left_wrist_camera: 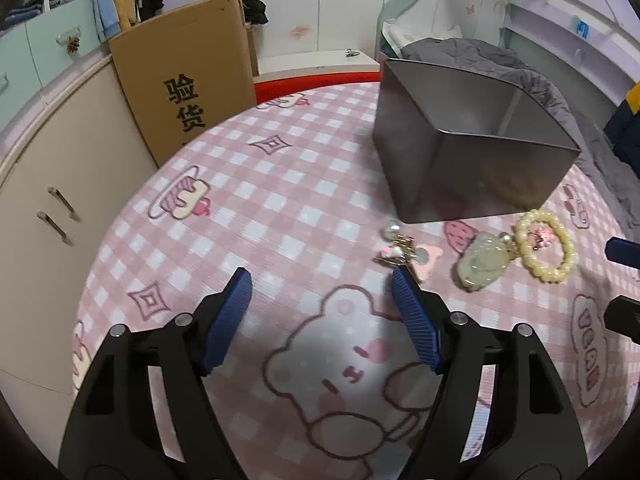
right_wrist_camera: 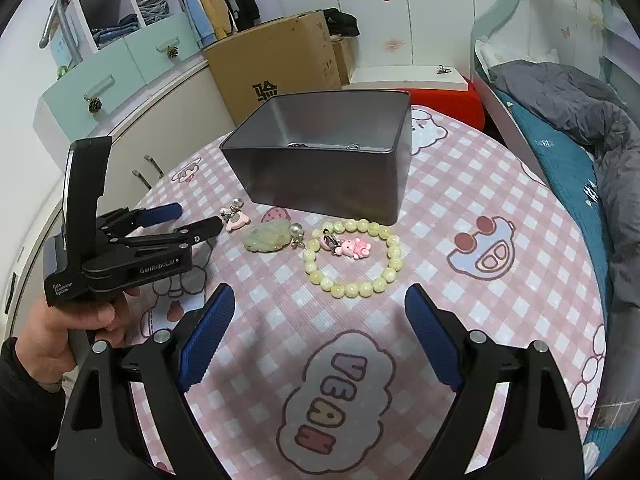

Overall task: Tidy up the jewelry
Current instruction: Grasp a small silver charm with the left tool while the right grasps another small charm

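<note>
Both your tools are spread wide and pinching nothing: the left tool [left_wrist_camera: 322,280] hangs low over the counter [left_wrist_camera: 280,184], its right finger tip just beside the pearl clip [left_wrist_camera: 396,240]; the right tool [right_wrist_camera: 320,304] sits back from the bracelet [right_wrist_camera: 352,258], which lies at its 12 o'clock. The jewelry is lined up on the checked cloth in front of the tin [right_wrist_camera: 320,168]: clip, then jade piece [right_wrist_camera: 266,238], then bracelet with the pink charm [right_wrist_camera: 354,249] inside its ring. The likely slip is with the clip: it is small and flat on soft cloth, so your left tool could pinch fabric with it, or nudge it against the jade piece at its 3 o'clock. The bracelet is a loose ring of beads; gripping one side may let it swing and catch the tin's near wall, or drag the charm along. The right view shows down into the tin, where a couple of small items already seem to rest at the far wall; the left view shows only bare inner walls. The left view in turn shows how close your finger is to the clip.
</note>
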{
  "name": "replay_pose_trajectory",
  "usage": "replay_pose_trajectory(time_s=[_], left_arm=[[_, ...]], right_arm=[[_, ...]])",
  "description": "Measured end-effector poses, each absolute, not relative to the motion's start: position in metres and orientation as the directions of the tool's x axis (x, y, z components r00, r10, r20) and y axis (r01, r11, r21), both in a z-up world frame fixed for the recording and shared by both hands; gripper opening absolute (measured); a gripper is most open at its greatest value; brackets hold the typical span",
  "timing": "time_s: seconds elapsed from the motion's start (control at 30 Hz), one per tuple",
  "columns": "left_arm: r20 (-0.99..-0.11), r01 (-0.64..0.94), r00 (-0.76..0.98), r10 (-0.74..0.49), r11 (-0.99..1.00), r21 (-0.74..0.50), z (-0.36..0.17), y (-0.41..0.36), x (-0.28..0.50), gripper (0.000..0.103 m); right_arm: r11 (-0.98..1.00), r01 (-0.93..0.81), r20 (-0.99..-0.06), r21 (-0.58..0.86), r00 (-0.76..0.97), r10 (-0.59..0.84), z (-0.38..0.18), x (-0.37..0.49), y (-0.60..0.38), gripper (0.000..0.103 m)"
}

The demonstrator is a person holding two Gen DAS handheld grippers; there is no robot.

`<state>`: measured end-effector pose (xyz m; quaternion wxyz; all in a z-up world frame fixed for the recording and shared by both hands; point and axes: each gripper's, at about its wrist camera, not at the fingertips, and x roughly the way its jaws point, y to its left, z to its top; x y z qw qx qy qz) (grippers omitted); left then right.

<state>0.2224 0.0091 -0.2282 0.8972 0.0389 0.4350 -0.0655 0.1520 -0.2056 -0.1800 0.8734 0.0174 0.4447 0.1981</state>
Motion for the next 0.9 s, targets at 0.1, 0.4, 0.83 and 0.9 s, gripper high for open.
replay_pose_trajectory(time_s=[0.1,0.4,0.83,0.9], left_arm=[[-0.779,0.166,0.618,-0.104,0.986,0.000,-0.225,0.010,0.223,0.072],[-0.772,0.211,0.617,-0.152,0.977,-0.024,-0.222,-0.006,0.230,0.072],[-0.761,0.276,0.569,-0.312,0.944,-0.180,-0.226,0.003,0.222,0.025],[-0.756,0.293,0.563,-0.334,0.936,-0.195,-0.227,0.008,0.215,0.025]], right_arm=[[0.917,-0.344,-0.771,0.201,0.523,0.365,-0.182,0.155,-0.202,0.083],[0.902,-0.381,-0.767,0.203,0.511,0.388,-0.185,0.166,-0.192,0.071],[0.893,-0.404,-0.782,0.196,0.485,0.391,-0.201,0.174,-0.182,0.052],[0.892,-0.405,-0.780,0.201,0.484,0.396,-0.201,0.174,-0.182,0.052]])
